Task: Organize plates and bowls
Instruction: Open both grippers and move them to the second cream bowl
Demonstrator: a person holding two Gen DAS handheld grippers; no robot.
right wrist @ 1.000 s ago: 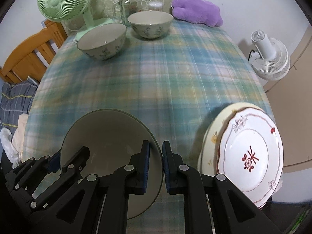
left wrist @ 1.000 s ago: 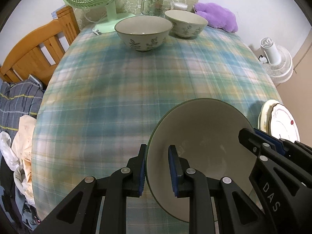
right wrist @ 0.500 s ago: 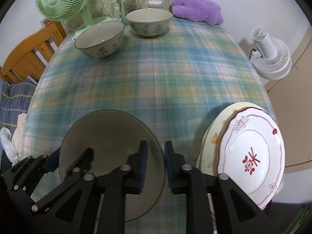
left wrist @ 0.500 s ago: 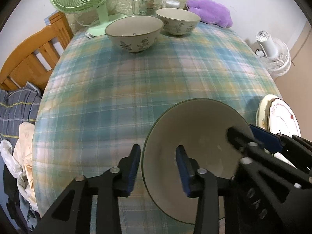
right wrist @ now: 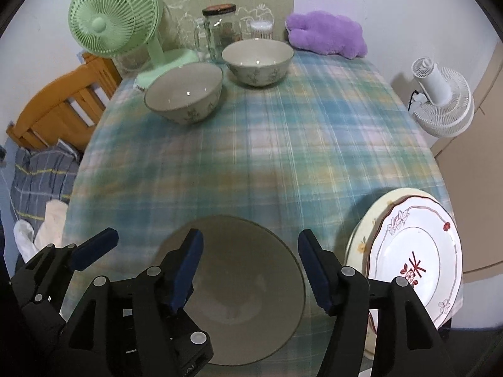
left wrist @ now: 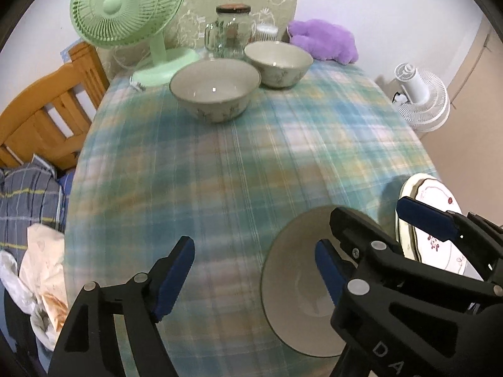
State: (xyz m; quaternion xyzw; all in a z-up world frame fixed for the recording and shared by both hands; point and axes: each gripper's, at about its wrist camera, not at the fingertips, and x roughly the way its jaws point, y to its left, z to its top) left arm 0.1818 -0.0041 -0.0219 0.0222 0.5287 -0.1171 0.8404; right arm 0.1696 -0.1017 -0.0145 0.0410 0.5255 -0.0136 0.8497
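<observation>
Resting on the plaid tablecloth (right wrist: 283, 163) at the near edge, a large plain bowl (right wrist: 251, 282) was seen below both grippers. The left gripper (left wrist: 254, 270) was caught with its jaws opening wide, astride the bowl's left rim, neither blue pad pressing on it. The right gripper (right wrist: 250, 267) was likewise opening, its pads (right wrist: 185, 267) spread over the bowl's right side without contact, so nothing was held. Just to the right, a white plate with a red motif (right wrist: 415, 264) was stacked on a cream plate (right wrist: 358, 242) at the table's corner. Farther back, two floral bowls (right wrist: 185, 94) (right wrist: 257, 61) were set side by side, apart from each other. Behind them a green desk fan (right wrist: 113, 19), a glass jar (right wrist: 221, 28) and a purple plush (right wrist: 327, 34) were lined against the wall.
</observation>
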